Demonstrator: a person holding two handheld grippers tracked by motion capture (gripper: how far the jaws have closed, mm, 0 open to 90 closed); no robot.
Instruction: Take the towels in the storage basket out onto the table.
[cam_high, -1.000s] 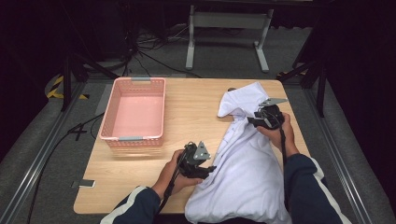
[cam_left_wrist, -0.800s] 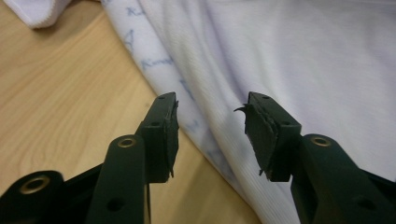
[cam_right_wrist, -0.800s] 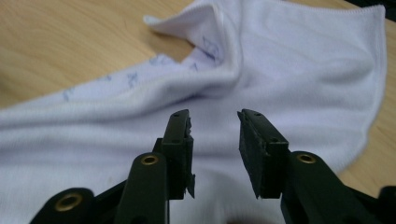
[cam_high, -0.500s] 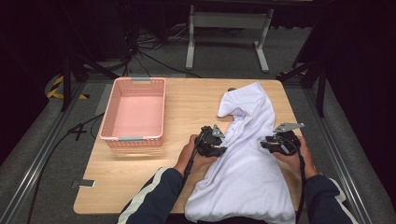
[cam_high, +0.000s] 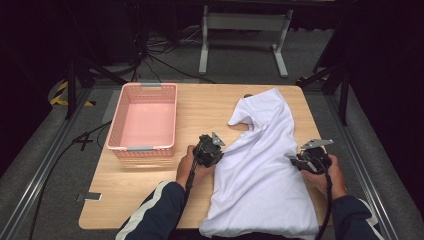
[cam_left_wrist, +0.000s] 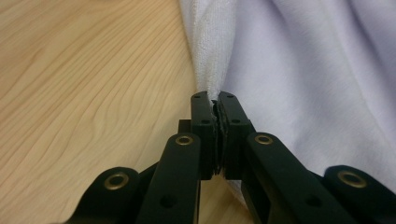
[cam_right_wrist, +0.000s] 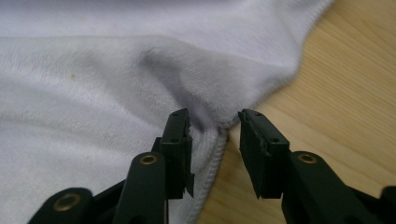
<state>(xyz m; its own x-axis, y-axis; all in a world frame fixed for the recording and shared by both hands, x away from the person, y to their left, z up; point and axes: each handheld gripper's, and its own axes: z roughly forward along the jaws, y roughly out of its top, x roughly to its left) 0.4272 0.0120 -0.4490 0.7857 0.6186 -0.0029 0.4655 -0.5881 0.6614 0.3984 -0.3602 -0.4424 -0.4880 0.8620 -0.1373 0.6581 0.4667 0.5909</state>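
Both forearms come in from six o'clock in the high view. The left gripper (cam_high: 218, 149) points toward two o'clock, its jaws having just closed until the pads meet, pinching a fold of white cloth (cam_left_wrist: 299, 70). The right gripper (cam_high: 294, 159) points toward nine o'clock; its jaws have been closing and stand apart, straddling the hem.

Count on the bench: four kinds of thing

One white garment (cam_high: 265, 170) lies spread on one wooden bench (cam_high: 205, 107); one pink basket (cam_high: 145, 120) stands beside it. Two handheld grippers are at the cloth: the left gripper (cam_high: 218, 150) and the right gripper (cam_high: 292, 159), each with two black fingers (cam_right_wrist: 180, 140).
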